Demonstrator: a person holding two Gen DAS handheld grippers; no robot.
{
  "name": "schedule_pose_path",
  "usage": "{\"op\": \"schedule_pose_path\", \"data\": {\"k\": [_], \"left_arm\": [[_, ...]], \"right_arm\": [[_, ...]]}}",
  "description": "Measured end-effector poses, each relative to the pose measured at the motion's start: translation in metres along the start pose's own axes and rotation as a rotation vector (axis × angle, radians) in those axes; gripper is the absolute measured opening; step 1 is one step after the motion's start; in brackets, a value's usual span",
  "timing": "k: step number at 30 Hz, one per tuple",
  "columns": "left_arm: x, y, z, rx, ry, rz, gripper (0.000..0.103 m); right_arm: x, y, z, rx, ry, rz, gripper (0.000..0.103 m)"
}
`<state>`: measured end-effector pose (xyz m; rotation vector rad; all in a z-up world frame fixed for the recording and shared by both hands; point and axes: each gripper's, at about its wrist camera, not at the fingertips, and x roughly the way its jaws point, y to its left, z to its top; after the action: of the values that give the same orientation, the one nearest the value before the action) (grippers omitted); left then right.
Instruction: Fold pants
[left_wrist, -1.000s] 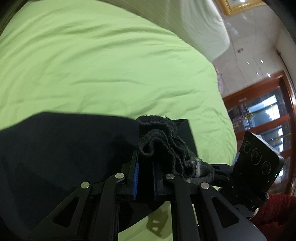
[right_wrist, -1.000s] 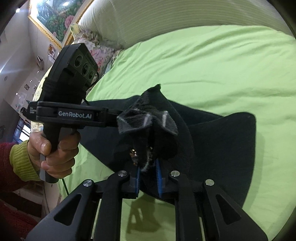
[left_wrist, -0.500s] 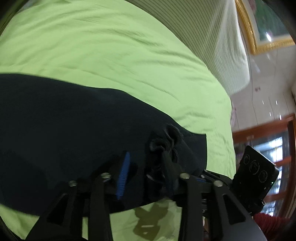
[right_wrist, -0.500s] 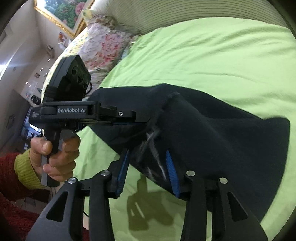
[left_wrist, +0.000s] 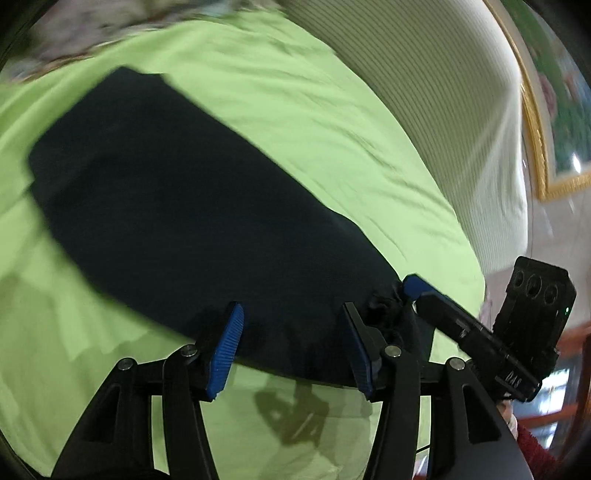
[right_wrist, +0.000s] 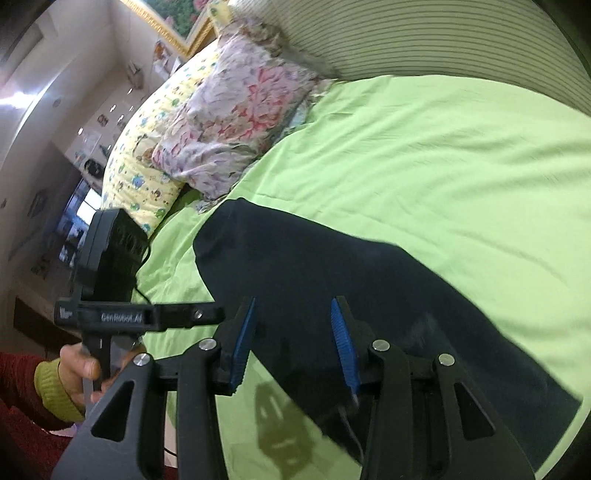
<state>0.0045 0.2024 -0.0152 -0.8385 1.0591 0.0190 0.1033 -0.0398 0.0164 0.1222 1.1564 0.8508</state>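
Observation:
Dark black pants (left_wrist: 177, 206) lie spread flat on the green bedsheet (left_wrist: 332, 122), and they also show as a long dark strip (right_wrist: 351, 273) in the right wrist view. My left gripper (left_wrist: 291, 350) hovers over their near edge. Its jaws are opening, and the blue pads (left_wrist: 225, 350) touch no cloth. My right gripper (right_wrist: 291, 345) hangs over the pants' near edge too, its jaws opening with nothing pressed between them. A small bunched bit of cloth (left_wrist: 384, 306) sits beside one of the right gripper's fingers (left_wrist: 417, 288).
A floral pillow (right_wrist: 236, 122) and a yellow patterned pillow (right_wrist: 147, 158) lie at the bed's far left. A striped headboard (right_wrist: 406, 37) runs behind, with a gold-framed picture (left_wrist: 546, 129) above. A person's hand (right_wrist: 77, 369) in a red sleeve holds the left gripper's handle.
Both grippers were shut on bunched pants cloth a second ago. They have opened and let it go. The pants now lie flat and both hands have drawn back along the bed.

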Motion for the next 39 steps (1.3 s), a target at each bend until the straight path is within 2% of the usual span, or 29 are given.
{"op": "schedule_pose_path", "data": {"k": [3,9,15,23,32,36,37,38,39], "left_arm": [[-0.017,0.024,0.001,-0.076,-0.044,0.030,0.056],[-0.047,0.065,0.006,-0.191,-0.133,0.092,0.057],[-0.055,0.098,0.014,-0.302,-0.156,0.119,0.060],[-0.041,0.113,0.018,-0.343,-0.133,0.124,0.062],[-0.036,0.119,0.024,-0.343,-0.156,0.128,0.063],[-0.034,0.119,0.026,-0.342,-0.179,0.127,0.057],[-0.034,0.119,0.026,-0.337,-0.187,0.129,0.053],[-0.034,0.118,0.027,-0.328,-0.188,0.130,0.040],[-0.034,0.117,0.027,-0.314,-0.178,0.116,0.033]], "right_arm": [[0.018,0.008,0.019,-0.046,0.040,0.018,0.052],[0.056,0.023,0.052,-0.131,0.109,0.039,0.053],[0.097,0.039,0.079,-0.226,0.187,0.049,0.053],[0.148,0.048,0.108,-0.290,0.282,0.079,0.053],[0.197,0.051,0.119,-0.332,0.380,0.102,0.053],[0.211,0.055,0.117,-0.336,0.413,0.132,0.053],[0.212,0.057,0.117,-0.339,0.413,0.132,0.048],[0.212,0.058,0.117,-0.344,0.411,0.132,0.042],[0.210,0.059,0.116,-0.348,0.407,0.138,0.032]]}}
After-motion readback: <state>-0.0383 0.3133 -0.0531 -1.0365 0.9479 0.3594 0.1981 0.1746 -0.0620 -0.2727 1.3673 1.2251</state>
